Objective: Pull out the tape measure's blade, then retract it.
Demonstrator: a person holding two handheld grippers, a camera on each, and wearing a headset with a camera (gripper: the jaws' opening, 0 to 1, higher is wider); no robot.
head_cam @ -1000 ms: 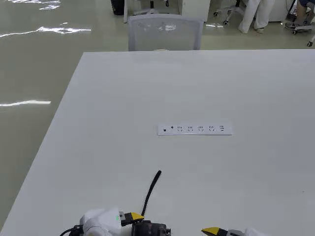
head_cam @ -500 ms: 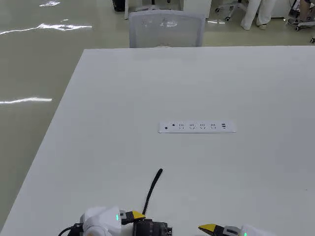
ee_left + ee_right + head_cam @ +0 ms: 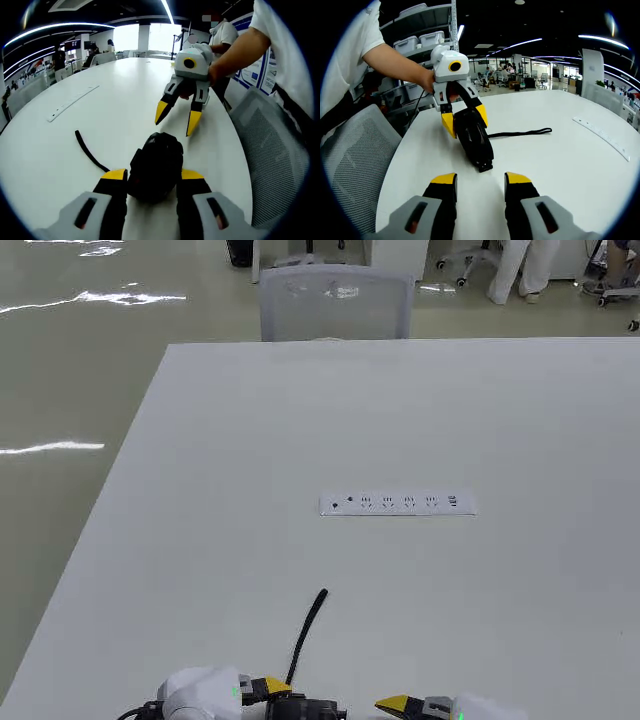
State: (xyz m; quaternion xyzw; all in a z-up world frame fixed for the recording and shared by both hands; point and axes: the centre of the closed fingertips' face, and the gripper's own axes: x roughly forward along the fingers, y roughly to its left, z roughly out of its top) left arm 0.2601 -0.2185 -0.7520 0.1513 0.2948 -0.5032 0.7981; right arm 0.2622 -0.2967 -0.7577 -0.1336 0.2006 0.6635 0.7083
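The black tape measure (image 3: 156,160) lies on the white table (image 3: 300,440) at its near edge, and my left gripper (image 3: 154,175) is shut on its body. Its black wrist strap (image 3: 308,630) trails across the table away from me. No blade shows outside the case. In the right gripper view the tape measure (image 3: 474,131) sits just ahead of my right gripper (image 3: 481,178), which is open with nothing between its yellow tips. From the head view, the left gripper (image 3: 272,692) and the right gripper (image 3: 392,705) face each other, a short gap apart.
A white power strip (image 3: 397,504) lies flat at the middle of the table. A grey mesh chair (image 3: 335,302) stands at the far edge. A mesh chair back (image 3: 355,150) is close beside the near edge. People stand far behind.
My right gripper has moved left, closer to the tape measure. The left gripper and the tape measure have stayed in place; the head camera shifted slightly.
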